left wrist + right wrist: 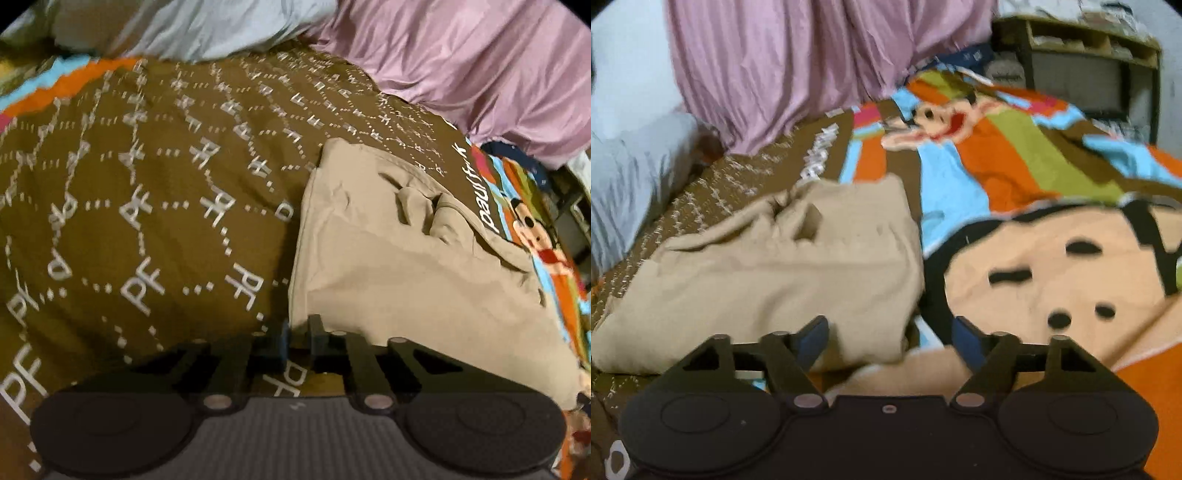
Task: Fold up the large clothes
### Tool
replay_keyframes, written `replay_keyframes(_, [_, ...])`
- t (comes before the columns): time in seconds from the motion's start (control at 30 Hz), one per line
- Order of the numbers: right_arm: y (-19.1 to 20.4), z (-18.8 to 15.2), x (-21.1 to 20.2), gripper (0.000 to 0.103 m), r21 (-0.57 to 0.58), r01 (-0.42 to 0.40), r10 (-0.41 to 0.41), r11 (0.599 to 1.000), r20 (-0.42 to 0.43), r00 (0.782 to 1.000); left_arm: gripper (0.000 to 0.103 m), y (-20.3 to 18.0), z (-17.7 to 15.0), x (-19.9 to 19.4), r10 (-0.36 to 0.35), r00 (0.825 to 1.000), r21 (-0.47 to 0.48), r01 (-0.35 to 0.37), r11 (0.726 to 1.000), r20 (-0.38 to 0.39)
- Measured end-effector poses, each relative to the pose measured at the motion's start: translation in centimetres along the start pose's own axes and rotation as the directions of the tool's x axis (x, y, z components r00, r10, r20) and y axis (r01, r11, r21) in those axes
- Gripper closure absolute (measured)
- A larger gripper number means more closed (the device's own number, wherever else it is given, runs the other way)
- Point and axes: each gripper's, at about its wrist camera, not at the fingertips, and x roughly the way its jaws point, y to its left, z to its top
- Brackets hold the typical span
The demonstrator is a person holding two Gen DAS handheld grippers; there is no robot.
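A tan garment point(388, 258) lies folded into a rough rectangle on the bed, with rumpled folds near its far side. My left gripper point(299, 328) sits at the garment's near left corner, its jaws nearly together and pinching the fabric edge. From the right wrist the same tan garment point(783, 280) fills the left middle of the view. My right gripper point(890, 332) stands open at the garment's near right corner. Its left finger hovers over the cloth and its right finger over the bedspread, with neither pad pressing on anything.
The garment rests on a brown blanket point(147, 221) printed with white letters, beside a bright cartoon bedspread point(1034, 240). Pink draped cloth point(794, 66) and a pale blue pillow point(207, 33) line the far side. A dark shelf unit point(1082, 66) stands beyond the bed's corner.
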Motion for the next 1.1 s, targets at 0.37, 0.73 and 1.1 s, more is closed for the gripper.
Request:
replay_keyframes(0.37, [0.2,3.8,-1.6,0.100,0.061,-0.020,0.015,0.998,0.080,0.997,0.095,-1.3,1.1,-1.6,0.065,0.997,0.143,-0.060,0.988,-0.030])
replay_keyframes(0.73, [-2.8,0.9,-2.7,0.081,0.106,0.032,-0.033,0.994,0.007,0.999,0.041,-0.5,-0.9,-5.2,0.027,1.000,0.130,-0.027,0.991,0.007])
replay_keyframes(1.1, [1.1,-1.2,-2.4,0.017,0.236,-0.187,0.208,0.954,-0.068,0.976,0.013,-2.2,-2.7,-1.1,-0.229,0.972,-0.121,0.220,0.968,-0.061])
